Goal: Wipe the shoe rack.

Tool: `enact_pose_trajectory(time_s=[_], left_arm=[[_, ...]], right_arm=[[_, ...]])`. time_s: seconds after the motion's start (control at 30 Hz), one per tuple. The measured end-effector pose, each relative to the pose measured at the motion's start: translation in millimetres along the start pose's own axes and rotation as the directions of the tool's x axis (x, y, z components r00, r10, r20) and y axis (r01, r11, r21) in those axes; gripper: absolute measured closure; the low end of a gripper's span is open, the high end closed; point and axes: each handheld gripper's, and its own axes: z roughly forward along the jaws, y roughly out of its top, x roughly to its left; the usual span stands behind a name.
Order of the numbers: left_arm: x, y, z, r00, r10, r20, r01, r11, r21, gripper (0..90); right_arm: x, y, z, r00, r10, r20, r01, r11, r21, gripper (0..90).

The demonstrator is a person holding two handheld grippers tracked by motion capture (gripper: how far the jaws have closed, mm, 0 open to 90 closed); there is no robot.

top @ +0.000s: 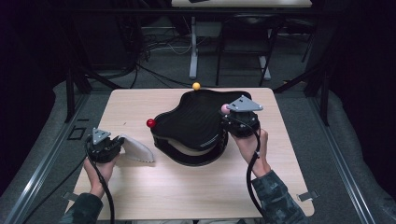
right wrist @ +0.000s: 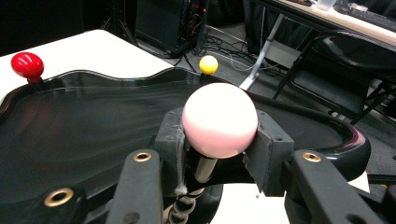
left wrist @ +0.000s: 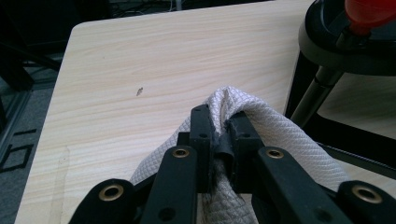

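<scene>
Left tool [left wrist: 218, 140] clamped on a bunched white quilted cloth [top: 136, 149], held at the left of the light wooden tabletop [top: 140, 191], likely ready for wiping. Right tool [right wrist: 219, 140] grips the pink ball knob [right wrist: 219, 119] on the black wavy-edged plastic tray [top: 196, 121] mid-tabletop, probably to steady it.
</scene>
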Motion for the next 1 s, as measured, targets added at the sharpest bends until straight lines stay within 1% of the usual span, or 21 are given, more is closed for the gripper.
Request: enact_pose_trajectory(time_s=[0.07, 0.1, 0.13, 0.23, 0.27, 0.3, 0.33, 0.37, 0.4, 0.43, 0.47, 0.5, 0.53, 0.57, 0.73, 0.77, 0.8, 0.87, 0.9, 0.93, 1.0], left_arm=[[0.2, -0.1, 0.0, 1.0000, 0.001, 0.000, -0.001, 1.0000, -0.002, 82.6], [0.3, -0.1, 0.1, 1.0000, 0.001, -0.002, -0.001, 1.0000, -0.004, 82.7], [0.5, 0.0, -0.2, 1.0000, 0.001, -0.002, -0.001, 1.0000, -0.005, 82.6], [0.8, 0.2, -0.8, 1.0000, 0.000, -0.001, 0.000, 1.0000, -0.006, 82.6], [0.8, 0.1, -0.6, 1.0000, -0.001, -0.001, 0.001, 1.0000, -0.009, 82.6], [0.8, 0.3, -0.7, 1.0000, 0.000, 0.000, 0.000, 1.0000, -0.005, 82.6], [0.7, 0.3, -0.8, 1.0000, 0.000, 0.000, 0.000, 1.0000, -0.006, 82.6], [0.6, 0.4, -0.9, 1.0000, 0.000, 0.001, 0.000, 1.0000, -0.005, 82.6], [0.5, 0.5, -0.8, 1.0000, 0.000, 0.002, 0.000, 1.0000, -0.006, 82.6], [0.2, 0.5, -0.8, 1.0000, 0.000, 0.002, 0.000, 1.0000, -0.009, 82.6], [0.0, 0.5, -0.6, 1.0000, -0.001, 0.003, 0.001, 1.0000, -0.009, 82.6], [0.0, 0.4, -0.6, 1.0000, -0.002, 0.004, 0.002, 1.0000, -0.010, 82.7], [-0.1, 0.4, -0.6, 1.0000, -0.001, 0.004, 0.001, 1.0000, -0.010, 82.7], [-0.1, 0.4, -0.7, 1.0000, 0.000, 0.005, 0.001, 1.0000, -0.010, 82.7], [0.9, 0.1, -1.7, 1.0000, 0.000, 0.007, 0.000, 0.9999, -0.014, 82.6], [1.2, 0.2, -2.2, 1.0000, -0.001, 0.007, 0.001, 0.9999, -0.014, 82.6], [2.0, 0.2, -3.0, 1.0000, -0.001, 0.008, 0.001, 0.9999, -0.013, 82.6], [3.0, 0.1, -3.8, 1.0000, -0.005, 0.007, 0.005, 0.9999, -0.016, 82.6], [3.8, -0.1, -4.3, 1.0000, -0.004, 0.004, 0.004, 0.9999, -0.017, 82.6], [4.1, -0.1, -4.8, 0.9999, -0.010, 0.004, 0.010, 0.9998, -0.019, 82.7], [5.5, 0.1, -6.2, 0.9999, -0.010, 0.001, 0.010, 0.9997, -0.020, 82.6]], right_arm=[[-2.8, -0.5, 0.7, 0.9996, 0.002, -0.030, -0.002, 1.0000, -0.006, 60.4], [-4.4, -0.7, 0.6, 0.9997, 0.004, -0.025, -0.005, 1.0000, -0.005, 60.4], [-6.8, -1.2, 0.9, 0.9992, 0.009, -0.038, -0.009, 0.9999, -0.006, 60.5], [-15.6, -2.9, 1.7, 0.9943, 0.013, -0.106, -0.015, 0.9998, -0.015, 60.6], [-17.7, -4.0, 2.3, 0.9947, 0.017, -0.101, -0.019, 0.9995, -0.025, 60.6], [-20.3, -4.4, 2.2, 0.9934, 0.020, -0.113, -0.023, 0.9995, -0.022, 60.6], [-22.6, -4.8, 2.2, 0.9906, 0.009, -0.137, -0.013, 0.9996, -0.025, 60.7], [-25.4, -5.8, 2.6, 0.9879, 0.016, -0.154, -0.021, 0.9993, -0.029, 60.7], [-26.8, -6.3, 2.7, 0.9866, 0.018, -0.162, -0.023, 0.9992, -0.031, 60.7], [-28.5, -7.1, 2.9, 0.9837, 0.003, -0.180, -0.010, 0.9992, -0.040, 60.7], [-30.1, -7.9, 3.3, 0.9831, 0.005, -0.183, -0.014, 0.9988, -0.046, 60.8], [-32.7, -8.4, 3.4, 0.9751, 0.000, -0.222, -0.011, 0.9988, -0.047, 60.8], [-33.2, -9.2, 4.2, 0.9747, -0.005, -0.223, -0.009, 0.9981, -0.061, 60.8], [-35.1, -9.7, 4.3, 0.9722, -0.002, -0.234, -0.012, 0.9982, -0.059, 60.7], [-43.8, -13.0, 5.2, 0.9548, -0.021, -0.296, -0.004, 0.9966, -0.082, 60.8], [-46.3, -13.6, 5.4, 0.9450, -0.017, -0.327, -0.010, 0.9967, -0.081, 60.8], [-48.5, -13.9, 5.5, 0.9382, -0.026, -0.345, -0.004, 0.9964, -0.084, 60.8], [-51.1, -14.8, 5.6, 0.9358, -0.024, -0.352, -0.007, 0.9962, -0.087, 60.7], [-52.5, -14.9, 5.7, 0.9316, -0.029, -0.362, -0.003, 0.9960, -0.090, 60.6], [-52.5, -14.4, 5.3, 0.9371, -0.036, -0.347, 0.007, 0.9962, -0.086, 60.5], [-49.2, -12.4, 4.7, 0.9542, -0.023, -0.298, 0.004, 0.9978, -0.066, 60.0]])
